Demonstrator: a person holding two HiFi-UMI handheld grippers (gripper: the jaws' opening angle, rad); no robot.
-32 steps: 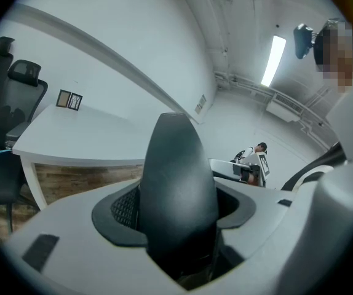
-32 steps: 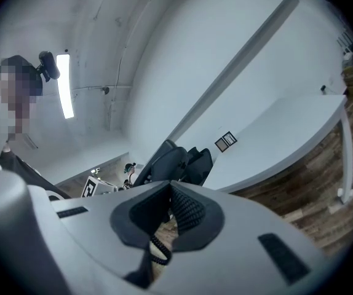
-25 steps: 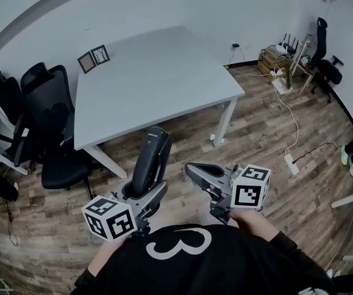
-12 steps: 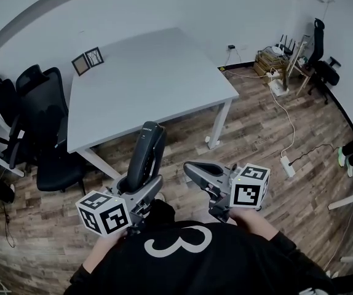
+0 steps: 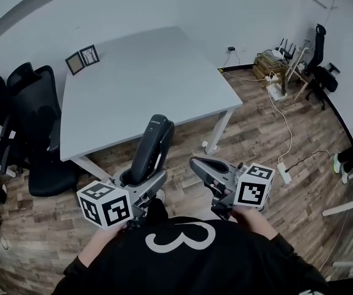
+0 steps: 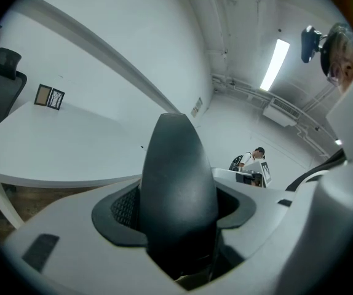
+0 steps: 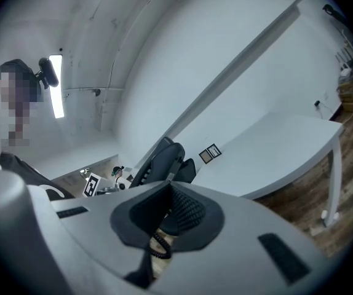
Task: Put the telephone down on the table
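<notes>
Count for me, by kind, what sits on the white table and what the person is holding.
Frames: 2
Tongs: 2, left tongs and right tongs
Handset: 1
Cord: 1
Total: 6

The left gripper (image 5: 141, 184) clamps the telephone handset (image 5: 154, 143) (jaws wide); the right gripper (image 5: 195, 163) has jaws together.
</notes>
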